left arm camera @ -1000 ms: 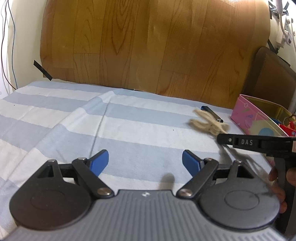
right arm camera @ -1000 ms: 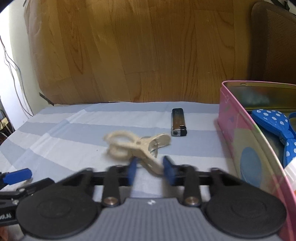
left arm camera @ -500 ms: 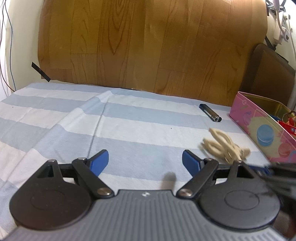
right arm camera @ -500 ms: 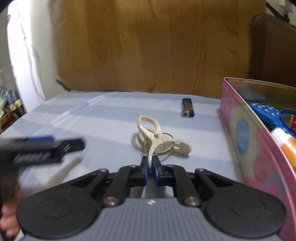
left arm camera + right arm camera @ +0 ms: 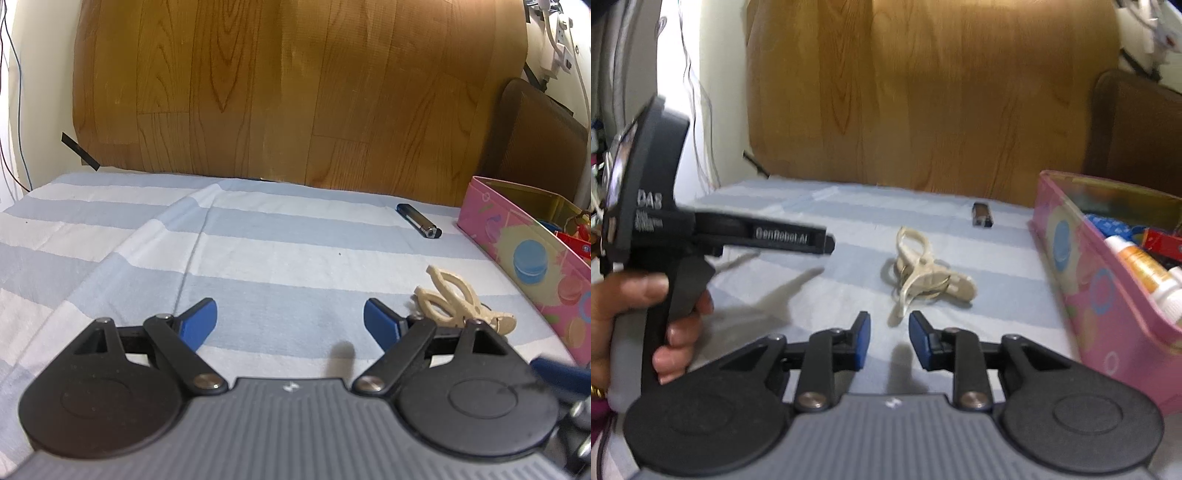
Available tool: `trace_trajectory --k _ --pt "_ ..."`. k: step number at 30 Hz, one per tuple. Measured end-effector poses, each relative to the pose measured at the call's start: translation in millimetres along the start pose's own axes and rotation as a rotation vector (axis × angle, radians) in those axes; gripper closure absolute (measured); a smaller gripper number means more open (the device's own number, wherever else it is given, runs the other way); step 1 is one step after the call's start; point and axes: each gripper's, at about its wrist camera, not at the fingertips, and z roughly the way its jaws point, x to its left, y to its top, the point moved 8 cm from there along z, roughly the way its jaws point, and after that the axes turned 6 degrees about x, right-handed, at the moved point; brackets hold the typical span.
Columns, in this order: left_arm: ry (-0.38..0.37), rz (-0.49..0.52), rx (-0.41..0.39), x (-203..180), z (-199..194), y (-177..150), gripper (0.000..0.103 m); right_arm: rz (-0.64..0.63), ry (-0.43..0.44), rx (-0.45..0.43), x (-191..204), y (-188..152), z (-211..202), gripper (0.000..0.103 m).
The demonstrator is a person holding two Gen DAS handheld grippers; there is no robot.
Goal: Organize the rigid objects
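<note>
Clothespin (image 5: pixel 925 275) lying loose on the striped cloth (image 5: pixel 258 240), beige, with a wire ring around its middle, just left of the pink tin (image 5: pixel 1108 295). Right gripper (image 5: pixel 889 339) hanging just short of the clothespin, jaws just opening to a narrow gap, gripping nothing. Left gripper (image 5: pixel 290 317) hovering left of the clothespin, spread wide, empty. Lighter (image 5: pixel 982 220) resting beyond the clothespin. Orange-capped bottle (image 5: pixel 1141 269) lying inside the tin.

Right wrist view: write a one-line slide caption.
Right gripper, slightly open and empty, faces a cream clothespin beside the pink box.
</note>
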Motion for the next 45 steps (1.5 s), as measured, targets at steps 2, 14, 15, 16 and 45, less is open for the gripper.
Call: trace_trajectory --k 2,14,15,16,45 --pt "-0.001 0.001 0.001 0 0 0 0.015 0.022 -0.027 -0.028 -10 7 -3 0.078" --pt "0.0 0.009 -0.002 -1 -1 0 0.015 -0.011 -0.066 0.084 -38 10 32 0.058" --pt "0.0 0.009 -0.002 -1 -1 0 0.015 -0.019 -0.065 0.088 -38 11 34 0.058" --pt "0.0 0.009 -0.001 -1 -1 -1 0.015 -0.028 -0.063 0.091 -37 11 37 0.058" --pt "-0.079 -0.009 -0.031 -2 -13 0 0.015 -0.069 -0.051 0.092 -26 3 26 0.086"
